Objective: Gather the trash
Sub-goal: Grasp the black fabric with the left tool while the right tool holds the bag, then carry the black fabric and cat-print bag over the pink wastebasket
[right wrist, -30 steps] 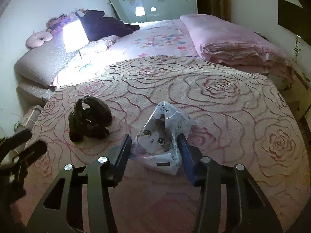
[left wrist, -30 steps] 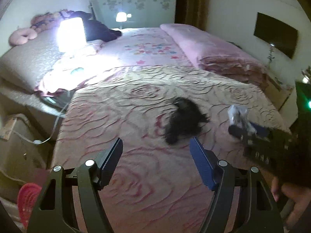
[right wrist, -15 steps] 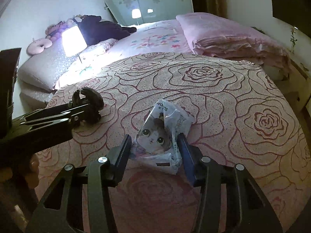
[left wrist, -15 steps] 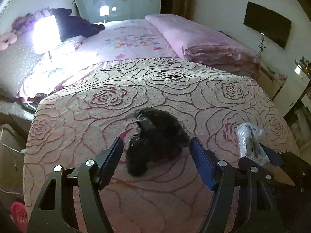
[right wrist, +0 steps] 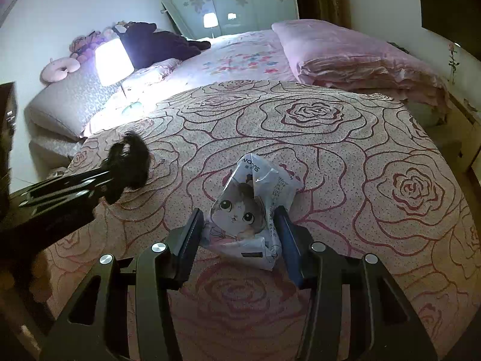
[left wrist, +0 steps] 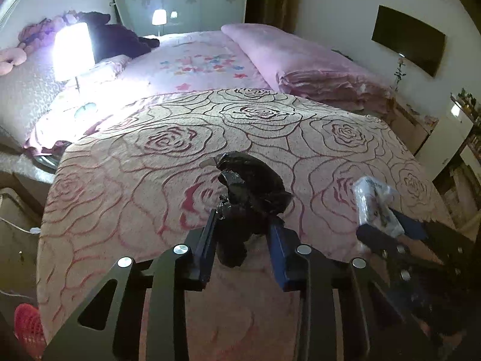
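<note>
A second ago the left gripper [left wrist: 243,234] stood wide and short of the black plastic bag [left wrist: 252,192]; now its jaws are closing around the near end of the bag, on the rose blanket [left wrist: 150,180]. To the right of that bag, the right gripper [right wrist: 239,231] still pinches the cat-print wrapper [right wrist: 249,207]. Probably both pieces of trash can soon be lifted.

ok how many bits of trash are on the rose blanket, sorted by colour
black: 1, the crumpled black bag, with the left gripper closing its jaws around it
white: 1, the cat-print wrapper, between the right gripper's fingers
total: 2 pieces on the rose blanket
</note>
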Available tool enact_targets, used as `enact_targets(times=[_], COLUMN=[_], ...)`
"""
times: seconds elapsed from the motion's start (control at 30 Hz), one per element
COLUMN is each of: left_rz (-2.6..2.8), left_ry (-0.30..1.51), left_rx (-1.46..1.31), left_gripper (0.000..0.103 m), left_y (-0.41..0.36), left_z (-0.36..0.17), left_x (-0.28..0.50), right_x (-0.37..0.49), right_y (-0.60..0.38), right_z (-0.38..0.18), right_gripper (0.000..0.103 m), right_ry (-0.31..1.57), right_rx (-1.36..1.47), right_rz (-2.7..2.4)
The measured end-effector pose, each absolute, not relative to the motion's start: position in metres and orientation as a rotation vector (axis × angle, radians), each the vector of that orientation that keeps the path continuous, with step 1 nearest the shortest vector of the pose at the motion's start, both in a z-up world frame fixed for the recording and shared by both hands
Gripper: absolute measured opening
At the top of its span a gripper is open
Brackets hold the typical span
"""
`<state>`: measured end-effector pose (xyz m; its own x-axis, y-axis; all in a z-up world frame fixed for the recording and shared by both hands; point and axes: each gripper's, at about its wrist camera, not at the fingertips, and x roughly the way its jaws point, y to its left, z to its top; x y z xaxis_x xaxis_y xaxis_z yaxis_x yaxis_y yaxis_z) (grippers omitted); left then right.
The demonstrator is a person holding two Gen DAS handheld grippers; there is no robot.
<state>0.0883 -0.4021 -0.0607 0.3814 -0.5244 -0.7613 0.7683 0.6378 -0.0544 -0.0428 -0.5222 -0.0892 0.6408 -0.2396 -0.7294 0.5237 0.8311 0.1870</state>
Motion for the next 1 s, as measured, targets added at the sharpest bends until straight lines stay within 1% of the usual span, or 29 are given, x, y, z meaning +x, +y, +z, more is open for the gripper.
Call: enact_targets(times=[0.47,1.0], left_rz=[-0.787,-0.698], left_ry=[0.727,0.767], left_rx=[0.374,0.287], left_gripper=[0.03,0.03], left_y=[-0.339,-0.272], left_z=[-0.044,-0.046], left_x=[0.035,0.037], right_x=[-0.057,-0.051], right_y=[-0.483,-0.422], right_z=[-0.086,-0.079], right_gripper=[0.048,0.047], right_ry=[0.769,0.781], right_rx=[0.379,0.328], right_rz=[-0.41,-0.29])
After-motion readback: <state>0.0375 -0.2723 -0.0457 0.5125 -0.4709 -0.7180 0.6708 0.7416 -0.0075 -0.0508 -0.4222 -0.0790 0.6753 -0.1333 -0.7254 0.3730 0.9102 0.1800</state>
